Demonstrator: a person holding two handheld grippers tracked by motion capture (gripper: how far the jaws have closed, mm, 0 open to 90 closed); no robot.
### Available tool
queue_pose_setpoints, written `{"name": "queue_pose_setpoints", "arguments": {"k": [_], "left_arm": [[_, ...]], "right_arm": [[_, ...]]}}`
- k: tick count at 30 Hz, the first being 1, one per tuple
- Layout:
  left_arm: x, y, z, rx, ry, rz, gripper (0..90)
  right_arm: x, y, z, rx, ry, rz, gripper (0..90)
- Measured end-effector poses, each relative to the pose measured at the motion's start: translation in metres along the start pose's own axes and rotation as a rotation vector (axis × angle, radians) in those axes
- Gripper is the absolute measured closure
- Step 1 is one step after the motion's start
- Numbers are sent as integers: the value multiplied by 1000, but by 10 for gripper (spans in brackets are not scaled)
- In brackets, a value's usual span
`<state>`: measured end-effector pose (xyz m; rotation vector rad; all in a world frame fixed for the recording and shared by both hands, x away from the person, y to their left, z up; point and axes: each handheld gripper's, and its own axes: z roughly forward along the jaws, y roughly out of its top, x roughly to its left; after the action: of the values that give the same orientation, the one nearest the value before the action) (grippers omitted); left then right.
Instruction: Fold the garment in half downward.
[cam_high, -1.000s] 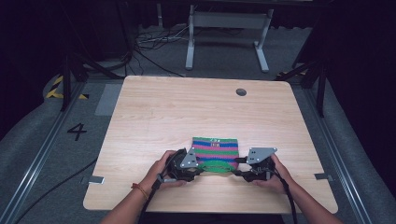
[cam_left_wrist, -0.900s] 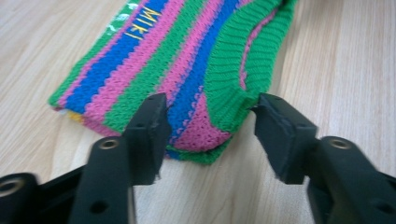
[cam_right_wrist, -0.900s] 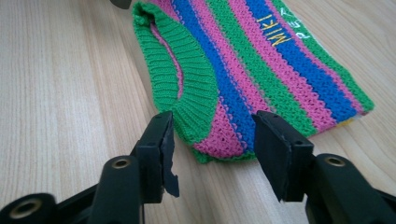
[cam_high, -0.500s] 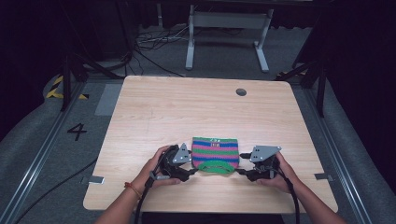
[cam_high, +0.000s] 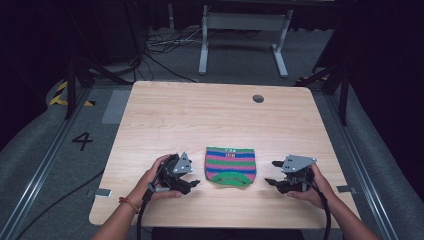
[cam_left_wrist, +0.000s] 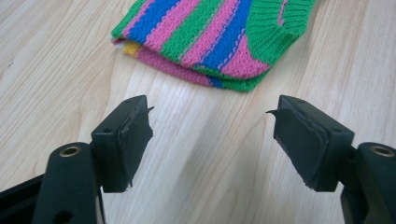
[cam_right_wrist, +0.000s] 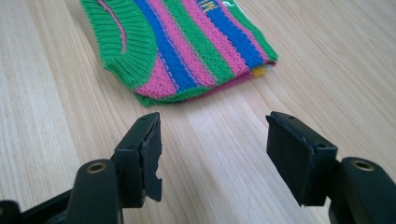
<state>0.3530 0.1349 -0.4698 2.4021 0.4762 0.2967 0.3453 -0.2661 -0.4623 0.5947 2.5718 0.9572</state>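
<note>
A small knitted garment (cam_high: 230, 166) with green, pink and blue stripes lies folded flat on the wooden table (cam_high: 200, 120), near its front edge. My left gripper (cam_high: 194, 181) rests a short way to its left, jaws apart with only bare wood between them; they have just been opening. My right gripper (cam_high: 270, 172) sits to the garment's right, also open and empty, its jaws having just widened too. The garment (cam_left_wrist: 219, 37) lies beyond the left gripper (cam_left_wrist: 210, 116) in the left gripper view. Ahead of the right gripper (cam_right_wrist: 212, 119), the garment (cam_right_wrist: 182, 46) shows its green ribbed edge.
A round cable hole (cam_high: 258, 98) sits at the table's far right. A white stand (cam_high: 240, 30) and loose cables (cam_high: 160, 45) lie on the floor behind the table. Dark curtains close off both sides.
Both grippers have let go of the garment and drawn outward, left one leftward, right one rightward. Their jaws have opened. The garment stays folded on the table.
</note>
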Motion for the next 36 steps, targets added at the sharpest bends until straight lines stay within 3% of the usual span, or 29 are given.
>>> {"name": "queue_pose_setpoints", "arguments": {"k": [13,19,27,36], "left_arm": [[5,-26,-18,37,31,-23,255],[8,-36,-28,32,44,-41,250],[9,-55,-43,28,70,-90,240],[11,-83,-58,44,91,-142,233]], "right_arm": [[-11,-23,-19,11,-61,41,348],[-14,-37,-28,26,-87,66,339],[-18,-58,-42,19,-100,129,322],[-16,-78,-52,39,-109,151,286]]}}
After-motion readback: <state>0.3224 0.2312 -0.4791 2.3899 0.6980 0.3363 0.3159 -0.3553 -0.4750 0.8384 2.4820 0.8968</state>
